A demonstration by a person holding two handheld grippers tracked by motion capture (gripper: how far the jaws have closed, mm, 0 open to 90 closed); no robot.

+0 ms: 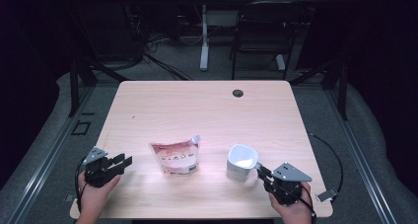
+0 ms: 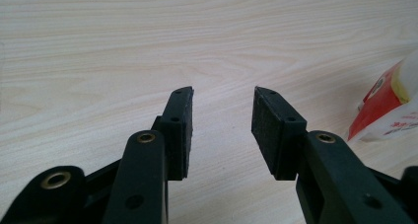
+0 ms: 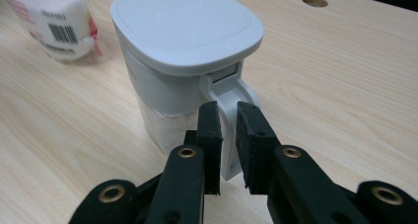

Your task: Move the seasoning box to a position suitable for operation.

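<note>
At the near right of the table (image 1: 207,105), the white lidded container (image 1: 241,162) stands upright, its handle (image 3: 229,115) turned toward the person's right hand. The right gripper (image 3: 227,145) has its jaws drawn narrow about that handle — both pads appear to bear on its flat sides, so the container is judged held by the handle. The body is rigid plastic, its lower part translucent with a white granular fill visible through the wall; judged moderately heavy for its size and smooth, hence slippery at the body. The handle is the sound place to take it, though a load hung off one side will tend to swing about the pads — a firm grip is advisable. The lid looks seated flat; whether it is latched cannot be told. The red-and-white pouch (image 1: 176,157) lies near the table's middle, well apart from the container; it is soft, crinkled film, light, likely to buckle when pinched, best taken at its upper edge. The left gripper (image 2: 222,118) hovers over bare wood, jaws about half apart, with nothing between them. Count: one container, one pouch, two grippers.
</note>
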